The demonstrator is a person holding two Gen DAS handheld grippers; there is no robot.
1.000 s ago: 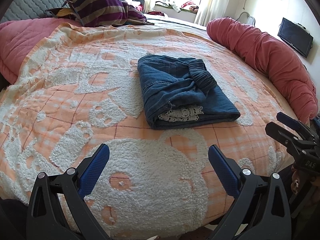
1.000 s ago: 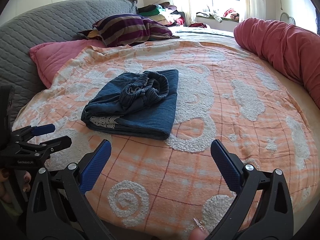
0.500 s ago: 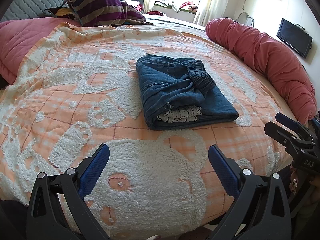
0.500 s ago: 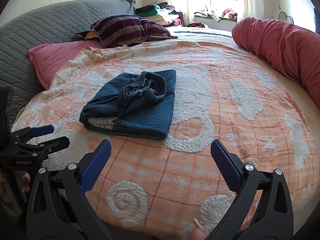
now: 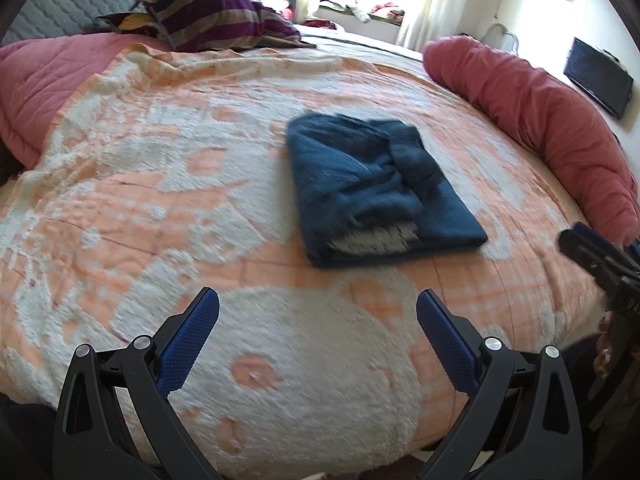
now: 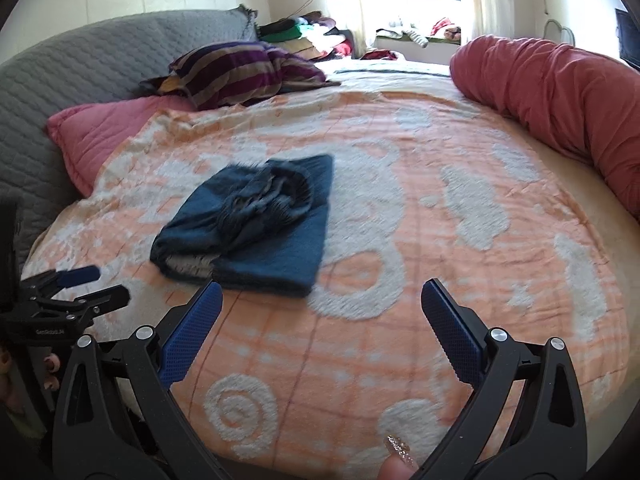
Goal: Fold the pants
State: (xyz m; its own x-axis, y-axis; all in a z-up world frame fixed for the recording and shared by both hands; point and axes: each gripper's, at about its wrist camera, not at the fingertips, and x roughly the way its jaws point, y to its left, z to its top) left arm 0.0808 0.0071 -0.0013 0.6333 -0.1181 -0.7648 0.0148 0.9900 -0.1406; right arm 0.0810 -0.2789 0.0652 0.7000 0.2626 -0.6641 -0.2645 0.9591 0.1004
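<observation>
The dark blue pants lie folded into a compact rectangle on the orange and white bedspread, elastic waistband bunched on top and a strip of white lace showing at the near edge. They also show in the right wrist view. My left gripper is open and empty, held back from the pants above the near part of the bed. My right gripper is open and empty, just short of the pants' near corner. Each gripper appears at the edge of the other's view: the right one, the left one.
A long red bolster runs along the bed's right side. A pink quilted pillow and a striped purple cushion lie at the head, against a grey padded headboard. A window ledge holds clothes. A dark screen hangs on the right wall.
Both cameras have tilted up and drawn back a little, so the pants sit lower and blurred in view. The pants have not moved. Both grippers stay open.
</observation>
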